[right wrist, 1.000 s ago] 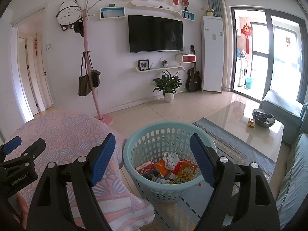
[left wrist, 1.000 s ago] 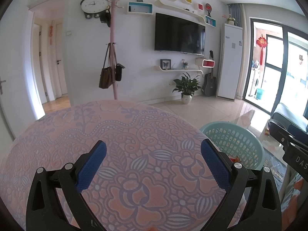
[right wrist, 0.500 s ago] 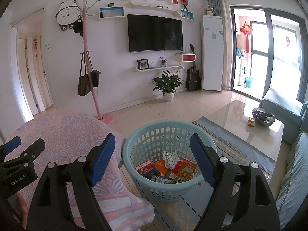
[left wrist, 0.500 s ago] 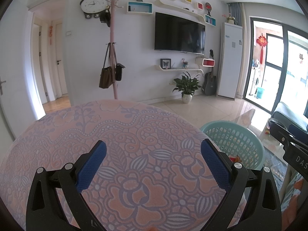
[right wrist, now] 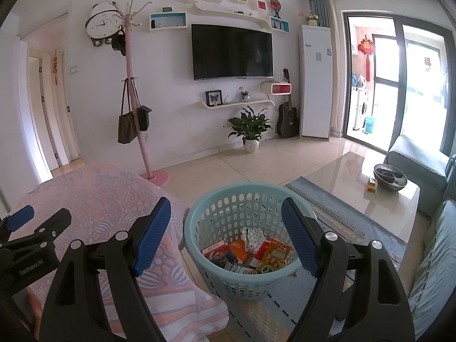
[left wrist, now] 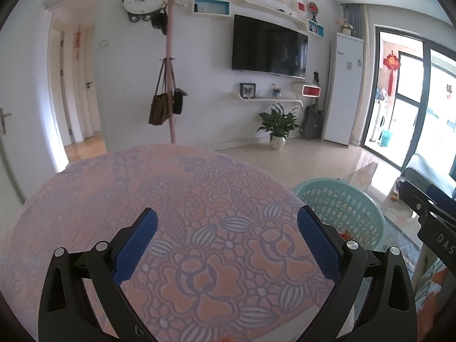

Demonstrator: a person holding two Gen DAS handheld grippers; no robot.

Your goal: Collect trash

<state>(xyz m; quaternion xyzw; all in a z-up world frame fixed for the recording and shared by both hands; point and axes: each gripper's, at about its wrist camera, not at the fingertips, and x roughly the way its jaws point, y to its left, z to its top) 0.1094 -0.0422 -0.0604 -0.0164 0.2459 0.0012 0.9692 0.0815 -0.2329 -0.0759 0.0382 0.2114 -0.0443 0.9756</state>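
A light blue plastic basket (right wrist: 216, 199) stands on the floor beside the table and holds several wrappers and boxes (right wrist: 248, 250). My right gripper (right wrist: 226, 219) is open and empty, hovering above the basket's near rim. My left gripper (left wrist: 227, 226) is open and empty above the round table with the pink floral cloth (left wrist: 182, 188). The basket also shows at the right of the left wrist view (left wrist: 339, 199), with the right gripper's finger (left wrist: 430, 213) beyond it. The left gripper's finger (right wrist: 31, 228) shows at the left of the right wrist view.
A glass coffee table (right wrist: 356, 179) with a dark bowl (right wrist: 390, 176) stands to the right, on a blue rug (right wrist: 336, 211). A grey sofa (right wrist: 419, 162) is beyond it. A pink coat stand (right wrist: 134, 94) and a potted plant (right wrist: 250, 131) stand by the far wall.
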